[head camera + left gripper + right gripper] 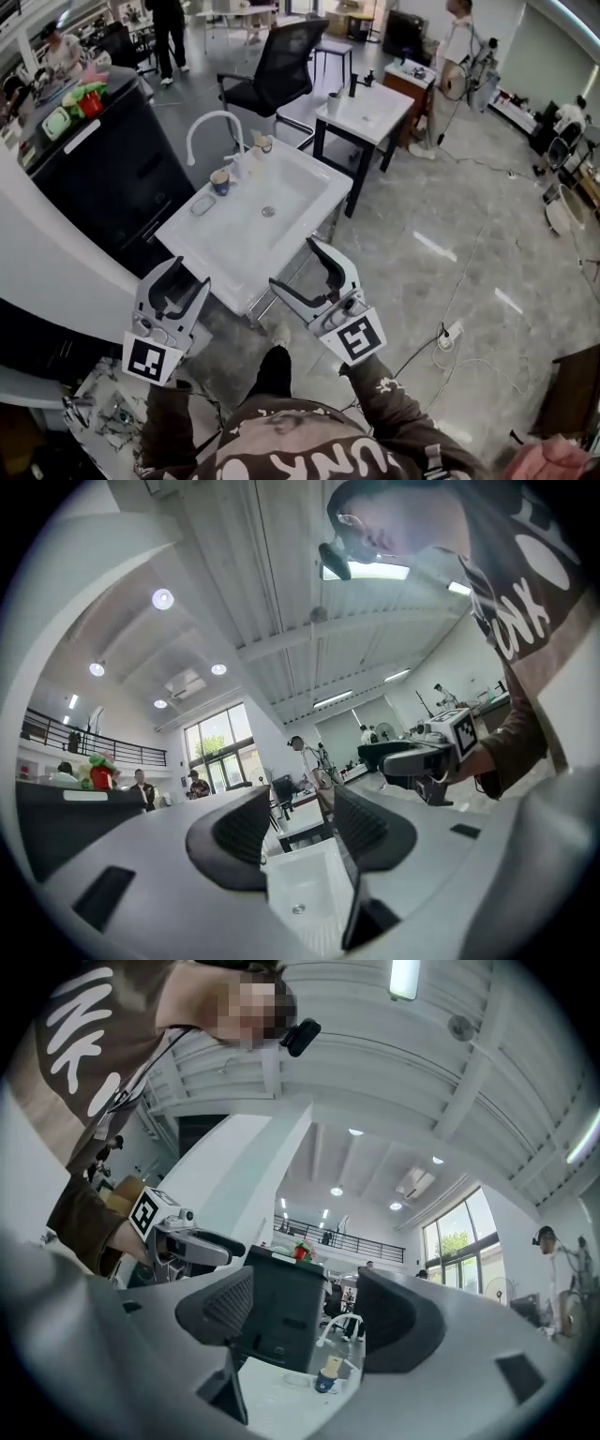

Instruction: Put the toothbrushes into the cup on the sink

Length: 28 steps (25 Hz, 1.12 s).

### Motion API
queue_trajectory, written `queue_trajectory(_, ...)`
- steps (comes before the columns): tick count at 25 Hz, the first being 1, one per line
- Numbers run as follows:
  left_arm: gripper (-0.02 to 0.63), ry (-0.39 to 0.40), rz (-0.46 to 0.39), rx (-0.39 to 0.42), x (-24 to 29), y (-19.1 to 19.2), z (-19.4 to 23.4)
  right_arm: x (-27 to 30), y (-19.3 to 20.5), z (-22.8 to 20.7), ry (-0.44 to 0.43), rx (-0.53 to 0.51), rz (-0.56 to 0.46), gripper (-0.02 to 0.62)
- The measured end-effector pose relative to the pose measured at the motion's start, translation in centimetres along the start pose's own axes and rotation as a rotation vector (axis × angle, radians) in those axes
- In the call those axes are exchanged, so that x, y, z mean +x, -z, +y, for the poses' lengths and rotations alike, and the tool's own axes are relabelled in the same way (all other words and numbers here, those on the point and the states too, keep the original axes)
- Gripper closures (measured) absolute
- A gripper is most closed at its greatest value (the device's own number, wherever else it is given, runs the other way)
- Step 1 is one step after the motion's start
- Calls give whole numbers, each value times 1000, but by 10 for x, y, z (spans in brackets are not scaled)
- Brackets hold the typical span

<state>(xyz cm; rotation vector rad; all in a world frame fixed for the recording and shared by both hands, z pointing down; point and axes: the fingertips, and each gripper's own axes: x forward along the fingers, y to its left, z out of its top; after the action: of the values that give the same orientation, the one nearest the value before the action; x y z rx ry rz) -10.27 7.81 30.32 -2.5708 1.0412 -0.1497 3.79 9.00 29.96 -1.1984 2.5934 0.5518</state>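
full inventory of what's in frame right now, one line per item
sink: one, white, centre of the head view, just ahead of both tools
faucet: one, white, arched over the sink's far left side
cup: one, blue, on the sink's left ledge
second cup: one, pale, on the sink's far ledge
toothbrushes: too small to make out from here
office chair: one, black, behind the sink
second sink table: one, white top on dark legs, further back to the right
cabinet: one, black, left of the sink
left tool: one, grey, open, nothing between its jaws
right tool: one, grey, open, nothing between its jaws
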Motion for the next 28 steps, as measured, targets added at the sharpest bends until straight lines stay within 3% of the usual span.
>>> queue_trajectory(6, 402, 10, 21, -12, -57, -30, -45, -42, -44, 48, 2, 18, 3, 258)
queue_trajectory(12, 402, 18, 20, -24, -86, -41, -64, -59, -61, 76, -1, 21, 9, 258)
queue_trajectory(28, 402, 71, -69, -22, -133, -57, -47, -45, -75, 132, 29, -32, 24, 310)
